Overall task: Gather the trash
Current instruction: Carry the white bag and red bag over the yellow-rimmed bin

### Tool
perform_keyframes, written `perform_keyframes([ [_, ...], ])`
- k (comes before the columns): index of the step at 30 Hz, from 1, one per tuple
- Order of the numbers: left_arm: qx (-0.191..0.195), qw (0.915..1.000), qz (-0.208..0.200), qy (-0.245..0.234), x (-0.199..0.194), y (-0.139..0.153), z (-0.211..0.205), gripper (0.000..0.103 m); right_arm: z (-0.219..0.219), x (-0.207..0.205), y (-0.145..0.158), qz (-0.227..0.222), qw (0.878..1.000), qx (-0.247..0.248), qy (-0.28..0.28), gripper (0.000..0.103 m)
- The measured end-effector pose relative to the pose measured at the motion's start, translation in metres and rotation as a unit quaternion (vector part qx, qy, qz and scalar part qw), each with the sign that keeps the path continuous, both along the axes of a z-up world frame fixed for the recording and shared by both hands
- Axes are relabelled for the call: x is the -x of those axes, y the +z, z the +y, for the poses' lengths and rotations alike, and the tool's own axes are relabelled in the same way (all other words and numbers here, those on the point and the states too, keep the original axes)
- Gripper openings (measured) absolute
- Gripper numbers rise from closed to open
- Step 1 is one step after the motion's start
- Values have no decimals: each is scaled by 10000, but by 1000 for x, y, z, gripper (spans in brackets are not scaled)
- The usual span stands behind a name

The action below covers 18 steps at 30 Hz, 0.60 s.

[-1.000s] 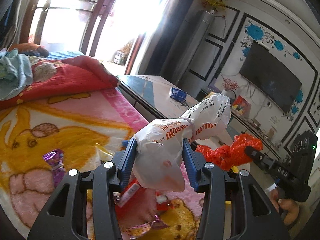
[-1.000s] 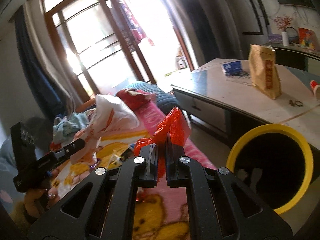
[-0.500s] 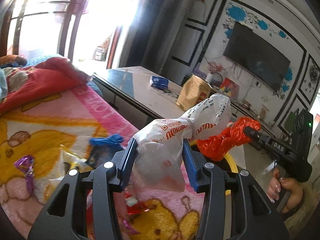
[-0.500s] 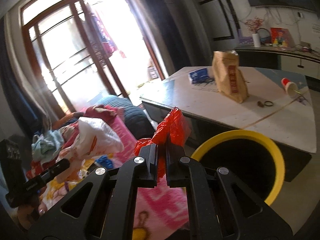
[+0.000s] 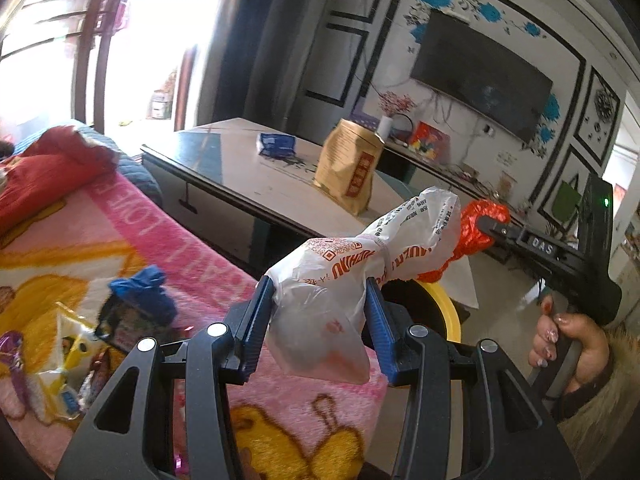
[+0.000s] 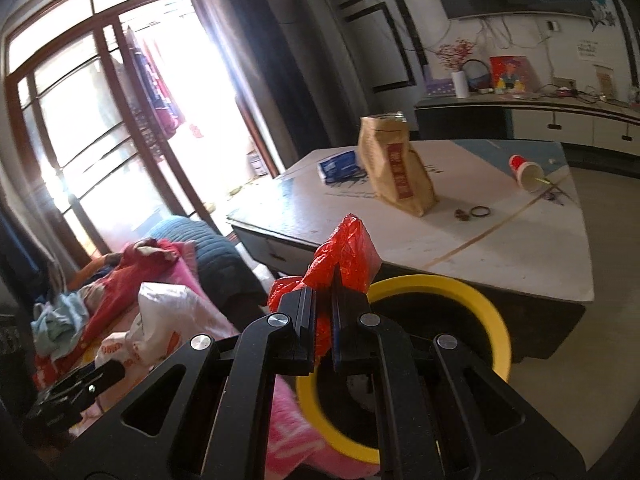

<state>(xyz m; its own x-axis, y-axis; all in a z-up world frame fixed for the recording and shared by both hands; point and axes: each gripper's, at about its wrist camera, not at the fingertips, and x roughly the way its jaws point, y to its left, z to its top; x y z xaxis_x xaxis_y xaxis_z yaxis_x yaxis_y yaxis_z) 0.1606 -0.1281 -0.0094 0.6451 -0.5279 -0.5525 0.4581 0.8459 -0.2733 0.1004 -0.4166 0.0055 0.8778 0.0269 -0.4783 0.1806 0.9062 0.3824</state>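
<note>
My left gripper (image 5: 320,296) is shut on a white plastic bag (image 5: 352,272) with orange print, held above the pink blanket's edge. My right gripper (image 6: 324,300) is shut on a crumpled red plastic bag (image 6: 344,252), held over the near rim of a yellow-rimmed bin (image 6: 460,292) on the floor. The red bag (image 5: 478,228) and the right gripper (image 5: 496,226) show in the left wrist view beyond the white bag; the bin's rim (image 5: 444,308) shows below them. The white bag (image 6: 172,320) shows at the lower left of the right wrist view. More wrappers (image 5: 60,344) lie on the blanket.
A low table (image 6: 500,240) behind the bin holds a brown paper bag (image 6: 396,168), a blue packet (image 6: 338,166) and a tipped red cup (image 6: 526,170). The pink blanket (image 5: 168,240) covers the bed, with piled clothes (image 6: 120,272) on it. A TV (image 5: 480,76) hangs on the wall.
Both grippers have swung right, away from the bed toward the bin, each still holding its bag. The red bag now hangs over the bin's rim.
</note>
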Motion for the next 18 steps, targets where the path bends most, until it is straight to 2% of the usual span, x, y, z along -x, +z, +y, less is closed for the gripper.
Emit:
perform_keyframes([
  [18,-458,9970,160,-610,-10,-31,-70,44,-41,-4,-25,354,9977,58,-574,3],
])
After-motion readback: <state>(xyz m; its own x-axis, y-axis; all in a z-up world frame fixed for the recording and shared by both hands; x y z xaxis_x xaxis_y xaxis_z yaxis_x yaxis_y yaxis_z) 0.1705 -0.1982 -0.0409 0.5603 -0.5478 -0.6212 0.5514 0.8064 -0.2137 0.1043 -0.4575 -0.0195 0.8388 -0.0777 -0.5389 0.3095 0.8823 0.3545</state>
